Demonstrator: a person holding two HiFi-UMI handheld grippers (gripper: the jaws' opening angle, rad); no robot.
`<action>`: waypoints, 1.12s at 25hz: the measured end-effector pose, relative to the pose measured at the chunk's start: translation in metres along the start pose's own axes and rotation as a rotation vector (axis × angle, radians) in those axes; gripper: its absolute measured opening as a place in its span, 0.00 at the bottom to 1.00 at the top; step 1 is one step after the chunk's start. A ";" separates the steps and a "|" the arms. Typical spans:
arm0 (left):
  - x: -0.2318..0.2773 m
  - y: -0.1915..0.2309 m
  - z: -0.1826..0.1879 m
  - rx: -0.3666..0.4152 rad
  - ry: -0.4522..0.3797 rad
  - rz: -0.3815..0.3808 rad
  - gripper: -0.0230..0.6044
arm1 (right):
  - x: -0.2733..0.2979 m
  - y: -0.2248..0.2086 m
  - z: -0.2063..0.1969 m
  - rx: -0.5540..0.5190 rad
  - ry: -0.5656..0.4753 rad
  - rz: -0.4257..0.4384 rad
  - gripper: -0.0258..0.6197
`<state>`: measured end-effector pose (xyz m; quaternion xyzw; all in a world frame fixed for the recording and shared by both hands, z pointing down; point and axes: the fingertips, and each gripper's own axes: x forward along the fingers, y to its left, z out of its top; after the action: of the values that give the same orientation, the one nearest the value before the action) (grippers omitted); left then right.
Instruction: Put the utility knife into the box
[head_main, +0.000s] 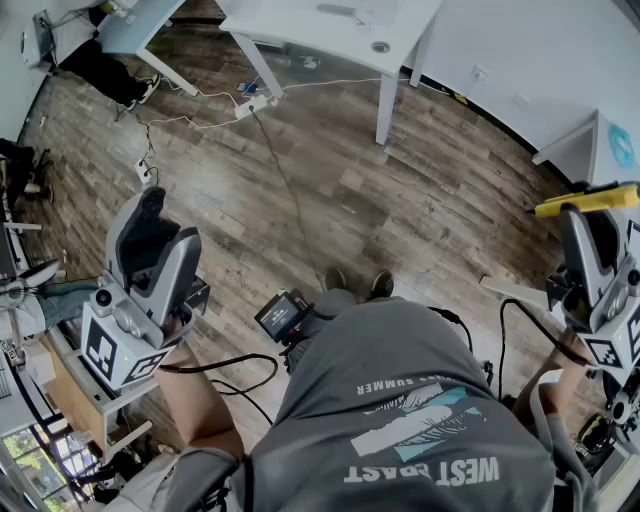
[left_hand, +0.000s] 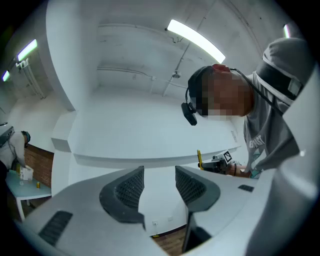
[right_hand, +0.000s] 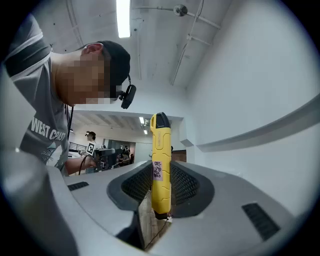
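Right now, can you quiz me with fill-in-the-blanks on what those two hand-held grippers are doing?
The right gripper is shut on a ____ utility knife.
The left gripper stands open and holds ____.
The person's T-shirt is ____.
Missing words: yellow; nothing; grey.

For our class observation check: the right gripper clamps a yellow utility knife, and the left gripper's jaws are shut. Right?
Not quite. The left gripper has its jaws apart and empty, as the left gripper view shows. The right gripper does clamp the yellow utility knife.
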<state>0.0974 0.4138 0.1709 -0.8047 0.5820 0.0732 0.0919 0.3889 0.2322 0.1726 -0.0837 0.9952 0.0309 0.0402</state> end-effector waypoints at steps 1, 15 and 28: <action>0.000 -0.002 0.002 0.000 0.000 0.001 0.36 | 0.000 -0.001 0.001 0.005 0.000 0.001 0.22; 0.001 -0.019 -0.003 -0.005 -0.010 0.025 0.36 | -0.013 -0.008 -0.004 0.045 -0.007 0.030 0.22; -0.002 0.063 -0.020 -0.034 -0.043 0.042 0.05 | 0.045 -0.017 -0.011 0.116 -0.015 -0.008 0.22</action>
<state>0.0371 0.3913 0.1863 -0.7921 0.5951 0.1022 0.0892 0.3462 0.2077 0.1784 -0.0850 0.9946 -0.0264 0.0527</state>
